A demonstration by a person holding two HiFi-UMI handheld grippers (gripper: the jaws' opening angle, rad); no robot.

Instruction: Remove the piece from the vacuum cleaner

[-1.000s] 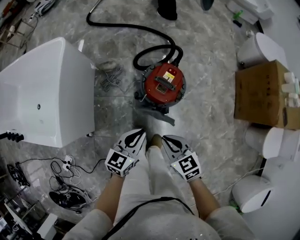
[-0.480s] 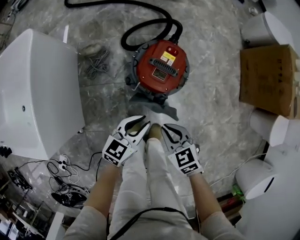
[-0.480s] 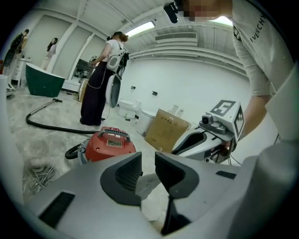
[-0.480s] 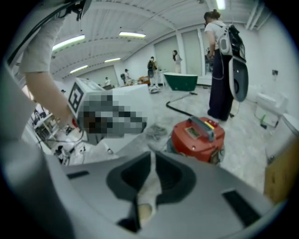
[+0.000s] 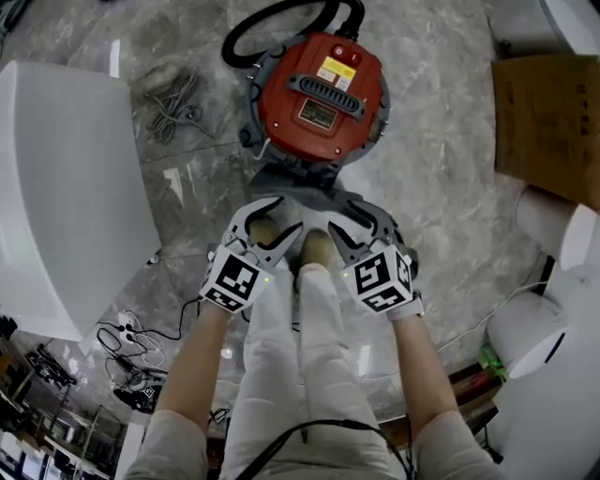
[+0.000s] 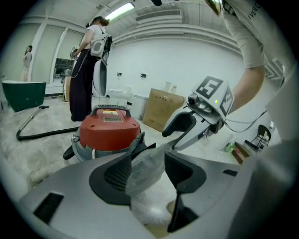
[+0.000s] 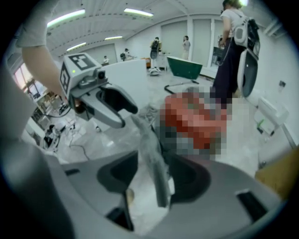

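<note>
The red vacuum cleaner (image 5: 319, 89) stands on the marble floor with a flat grey piece (image 5: 298, 192) sticking out at its near side. Both grippers hang low over that piece. My left gripper (image 5: 286, 214) is at its left part and my right gripper (image 5: 339, 216) at its right part. Both sets of jaws have just been opening. In the left gripper view the grey piece (image 6: 145, 170) lies between the spread jaws, with the vacuum cleaner (image 6: 110, 128) behind and the right gripper (image 6: 173, 139) beside. In the right gripper view the piece's edge (image 7: 152, 154) runs between the jaws, and the left gripper (image 7: 128, 117) is at the left.
A large white tub (image 5: 56, 187) fills the left side, and a cardboard box (image 5: 548, 122) and white containers (image 5: 530, 333) stand at the right. A black hose (image 5: 281, 19) loops behind the vacuum. Grey cable (image 5: 173, 98) and cords (image 5: 131, 337) lie on the floor. A person (image 6: 88, 70) stands beyond.
Both grippers have come down towards the vacuum's near side and gone from shut to open. The vacuum now looks larger and closer in the head view.
</note>
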